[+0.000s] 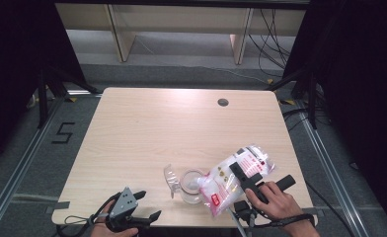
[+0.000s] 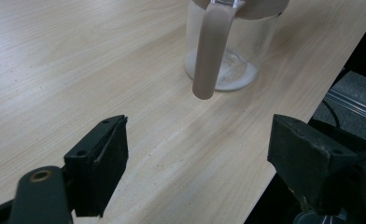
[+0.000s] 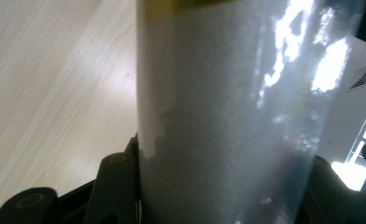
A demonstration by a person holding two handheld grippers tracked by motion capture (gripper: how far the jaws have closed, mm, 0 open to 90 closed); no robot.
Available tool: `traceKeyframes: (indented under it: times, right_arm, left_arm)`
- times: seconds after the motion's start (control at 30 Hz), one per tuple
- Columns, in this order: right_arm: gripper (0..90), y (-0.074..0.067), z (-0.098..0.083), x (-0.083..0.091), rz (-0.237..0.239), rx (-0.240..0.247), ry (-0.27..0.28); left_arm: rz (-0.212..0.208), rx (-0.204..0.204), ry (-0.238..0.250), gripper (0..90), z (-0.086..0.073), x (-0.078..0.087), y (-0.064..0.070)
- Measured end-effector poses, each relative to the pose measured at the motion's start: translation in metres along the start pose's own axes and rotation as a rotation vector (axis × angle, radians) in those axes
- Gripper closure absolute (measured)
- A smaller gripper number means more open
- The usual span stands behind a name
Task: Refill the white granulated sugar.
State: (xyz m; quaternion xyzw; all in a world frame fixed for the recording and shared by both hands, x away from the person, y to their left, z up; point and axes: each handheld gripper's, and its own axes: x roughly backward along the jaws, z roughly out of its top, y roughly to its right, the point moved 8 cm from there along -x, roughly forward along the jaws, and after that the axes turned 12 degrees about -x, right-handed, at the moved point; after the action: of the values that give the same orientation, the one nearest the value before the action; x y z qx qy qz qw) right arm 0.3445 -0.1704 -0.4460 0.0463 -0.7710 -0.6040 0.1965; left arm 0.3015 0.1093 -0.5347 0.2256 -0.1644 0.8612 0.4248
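Observation:
A clear jar [image 1: 191, 185] with a flipped-open lid [image 1: 171, 176] stands near the table's front edge. My right gripper [image 1: 243, 177] is shut on a clear bag of white granules [image 1: 220, 187], which is tilted with its lower end at the jar's mouth. In the right gripper view the bag [image 3: 228, 116] sits between both jaws of the right gripper [image 3: 221, 161]. My left gripper [image 1: 150, 204] rests open at the front left, apart from the jar. Ahead of the left gripper [image 2: 197, 140] stands the jar [image 2: 237, 51], its grey handle [image 2: 209, 51] toward me and a little white powder [image 2: 237, 79] at the bottom.
The wooden table [image 1: 172, 123] has a dark cable hole [image 1: 223, 102] at the back right. The table's front edge runs just under the left gripper. Black curtains flank the table, and a wooden shelf unit [image 1: 181, 29] stands behind it.

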Motion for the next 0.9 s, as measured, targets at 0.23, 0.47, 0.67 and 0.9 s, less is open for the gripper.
traceKeyframes:
  times: [0.23, 0.47, 0.67, 0.9]
  right_arm:
    - [54.4, 0.0011, 0.0009, -0.0003, -0.003, 0.013, 0.009]
    - [54.5, 0.0009, 0.0018, -0.0007, -0.006, 0.017, 0.014]
    - [54.7, -0.0007, 0.0016, -0.0005, -0.002, 0.002, 0.011]
    - [54.9, 0.0004, 0.0011, 0.0005, -0.005, 0.001, 0.011]
  left_arm:
    - [0.0, -0.001, -0.002, 19.8, -0.0001, 0.0002, 0.0]
    - [0.001, -0.001, -0.003, 19.8, 0.0, 0.0008, 0.0001]
    - [0.007, 0.0, -0.001, 19.8, 0.0004, 0.0005, 0.0005]
    - [0.003, 0.004, 0.005, 19.8, 0.0006, 0.0001, 0.0007]
